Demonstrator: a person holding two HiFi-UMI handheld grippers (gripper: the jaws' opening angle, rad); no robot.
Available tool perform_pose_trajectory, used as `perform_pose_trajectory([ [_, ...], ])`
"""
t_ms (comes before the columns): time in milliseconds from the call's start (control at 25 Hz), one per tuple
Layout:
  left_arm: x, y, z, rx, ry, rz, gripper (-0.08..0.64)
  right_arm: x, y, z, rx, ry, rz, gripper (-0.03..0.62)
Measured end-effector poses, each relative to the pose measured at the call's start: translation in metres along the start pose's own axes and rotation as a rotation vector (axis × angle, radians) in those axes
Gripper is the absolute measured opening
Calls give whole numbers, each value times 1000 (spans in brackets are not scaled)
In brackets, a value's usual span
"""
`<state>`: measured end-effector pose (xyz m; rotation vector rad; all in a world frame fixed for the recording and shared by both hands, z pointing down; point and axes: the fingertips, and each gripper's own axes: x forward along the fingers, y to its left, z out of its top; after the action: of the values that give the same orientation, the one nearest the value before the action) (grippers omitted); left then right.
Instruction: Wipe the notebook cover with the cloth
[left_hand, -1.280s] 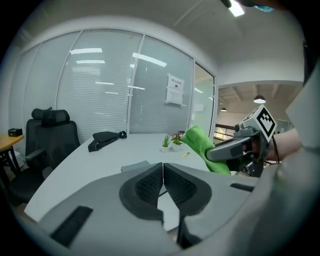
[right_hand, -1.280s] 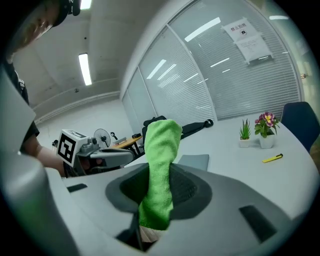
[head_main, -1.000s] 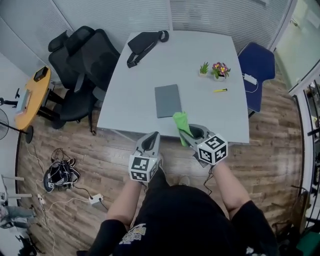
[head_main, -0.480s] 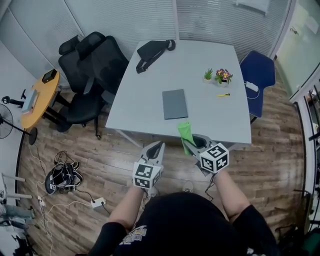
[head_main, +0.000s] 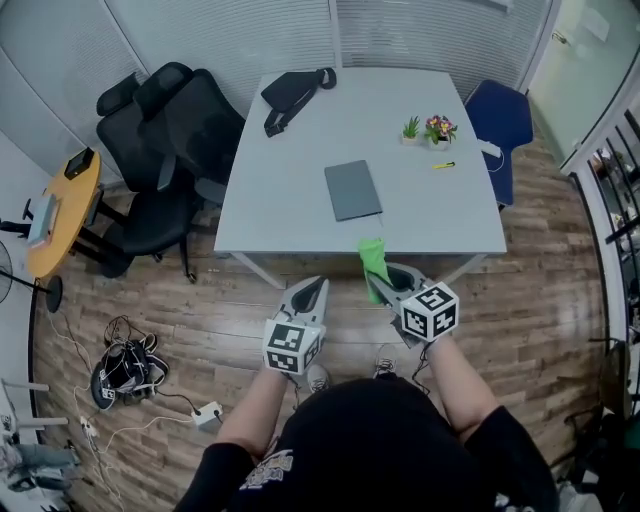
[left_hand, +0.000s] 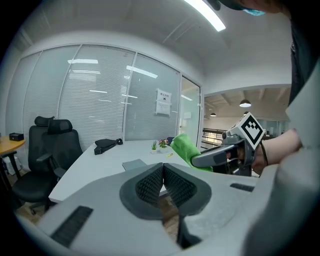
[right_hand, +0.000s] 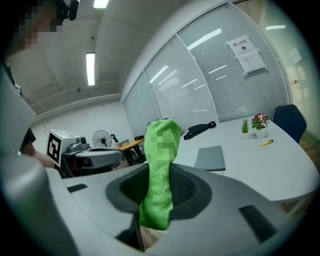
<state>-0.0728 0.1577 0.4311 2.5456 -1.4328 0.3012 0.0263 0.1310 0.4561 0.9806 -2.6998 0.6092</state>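
Note:
The grey notebook (head_main: 353, 190) lies shut on the white table (head_main: 290, 215), a little toward the front edge. My right gripper (head_main: 377, 280) is shut on the green cloth (head_main: 373, 262), which sticks up out of its jaws just off the table's front edge. In the right gripper view the cloth (right_hand: 157, 200) stands pinched between the pads, with the notebook (right_hand: 210, 157) beyond it. To its left, my left gripper (head_main: 312, 287) hangs over the floor, shut and empty. In the left gripper view its pads (left_hand: 150, 184) meet, and the notebook (left_hand: 136, 164) shows ahead.
A black bag (head_main: 296, 92) lies at the table's far left. Two small potted plants (head_main: 430, 129) and a yellow pen (head_main: 444, 165) sit at the far right. Black office chairs (head_main: 165, 140) stand left of the table, a blue chair (head_main: 497, 118) right. Cables (head_main: 130, 360) lie on the wooden floor.
Both grippers now sit a little further back from the table's front edge, over the floor. The cloth, which overlapped the table edge, is now just in front of it. Both grips are unchanged.

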Motion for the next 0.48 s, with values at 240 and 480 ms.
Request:
perform_pose_trajectory([
  [240,-17,-1,-7,-24,-19,-60,6,-8,26,-9,-11,0,-57,110],
  [480,-21,-9,-1,-7,-22,-108,6,-20,34,-4,-5,-32,-101,110],
])
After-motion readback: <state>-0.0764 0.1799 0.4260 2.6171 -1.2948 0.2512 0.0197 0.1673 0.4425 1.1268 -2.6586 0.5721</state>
